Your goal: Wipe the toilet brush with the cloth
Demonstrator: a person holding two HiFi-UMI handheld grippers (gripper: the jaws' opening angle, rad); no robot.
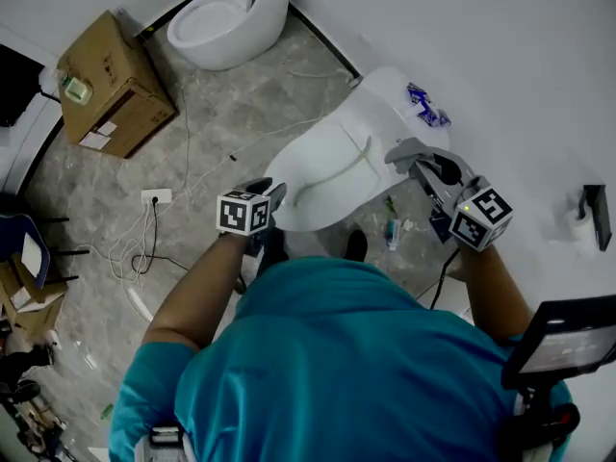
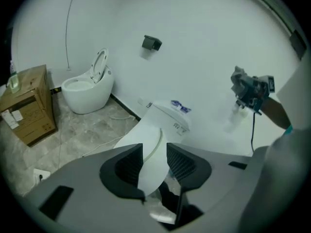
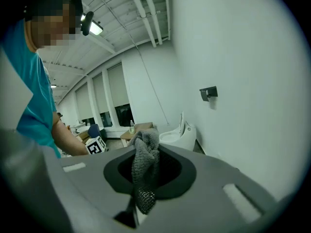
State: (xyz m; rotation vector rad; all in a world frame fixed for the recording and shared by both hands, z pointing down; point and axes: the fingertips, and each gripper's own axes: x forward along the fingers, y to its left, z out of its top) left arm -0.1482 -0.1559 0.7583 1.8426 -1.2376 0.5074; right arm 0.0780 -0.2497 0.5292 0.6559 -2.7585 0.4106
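My right gripper (image 3: 146,152) is shut on a grey knitted cloth (image 3: 145,171) that bunches up between its jaws and hangs below them. In the head view this gripper (image 1: 419,160) hovers over the right side of a white toilet (image 1: 332,176) with its lid down. My left gripper (image 2: 154,152) stands open with nothing between its fingers; the toilet lid (image 2: 153,152) shows beyond the gap. In the head view the left gripper (image 1: 272,198) is at the toilet's front left edge. I cannot make out a toilet brush in any view.
A blue-printed packet (image 1: 426,104) lies on the toilet's tank. A second toilet (image 1: 226,17) stands at the back, beside a cardboard box (image 1: 111,85). Cables and a socket strip (image 1: 156,197) lie on the floor. A paper holder (image 2: 151,42) is fixed to the wall.
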